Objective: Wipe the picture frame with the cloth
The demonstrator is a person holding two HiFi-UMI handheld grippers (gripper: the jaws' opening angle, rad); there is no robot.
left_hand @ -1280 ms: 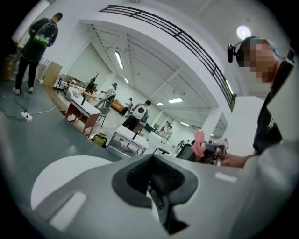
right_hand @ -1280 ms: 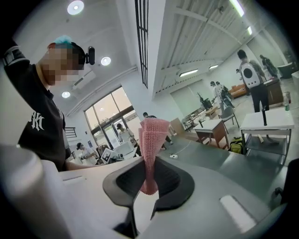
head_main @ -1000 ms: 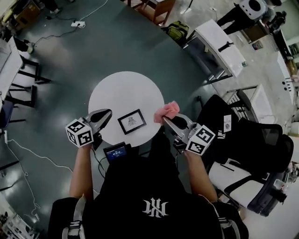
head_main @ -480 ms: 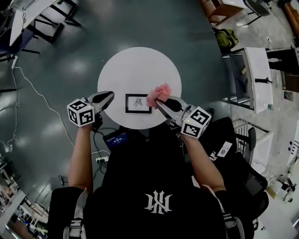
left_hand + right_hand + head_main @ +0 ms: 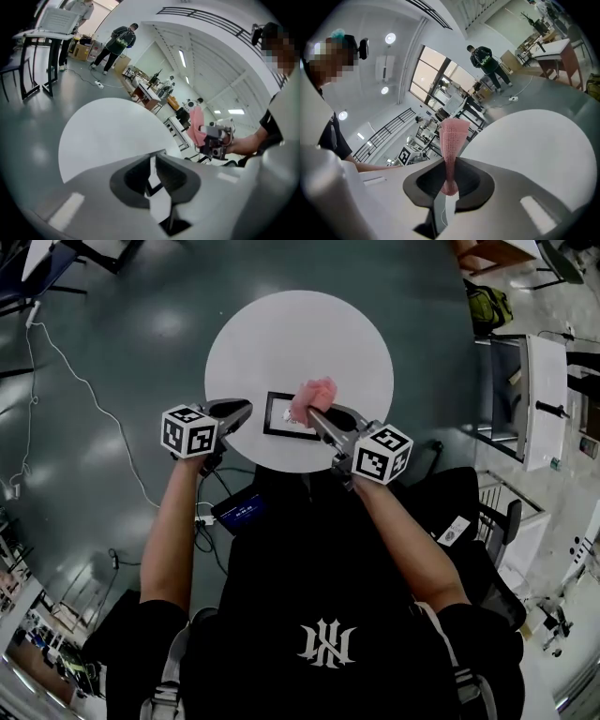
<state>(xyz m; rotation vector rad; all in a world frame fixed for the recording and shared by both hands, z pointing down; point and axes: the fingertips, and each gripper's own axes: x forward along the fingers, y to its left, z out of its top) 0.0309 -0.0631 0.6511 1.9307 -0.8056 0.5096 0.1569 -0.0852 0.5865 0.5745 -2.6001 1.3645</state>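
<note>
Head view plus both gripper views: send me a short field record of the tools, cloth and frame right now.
table: white round table
picture frame: black border, lying flat near the person's edge of the table
cloth: pink, covers the frame's right side in the head view
right tool: shut on the cloth; contact with the frame unclear
left tool: jaws nearly together, nothing between them, left of the frame and apart from it

A black picture frame (image 5: pixel 281 415) lies by the near edge of the round white counter (image 5: pixel 281 324). The right gripper (image 5: pixel 315 414) holds a pink cloth (image 5: pixel 313 396) at the frame's right end. The left gripper (image 5: pixel 244 409) sits at the near-left edge, just beside the frame.
</note>
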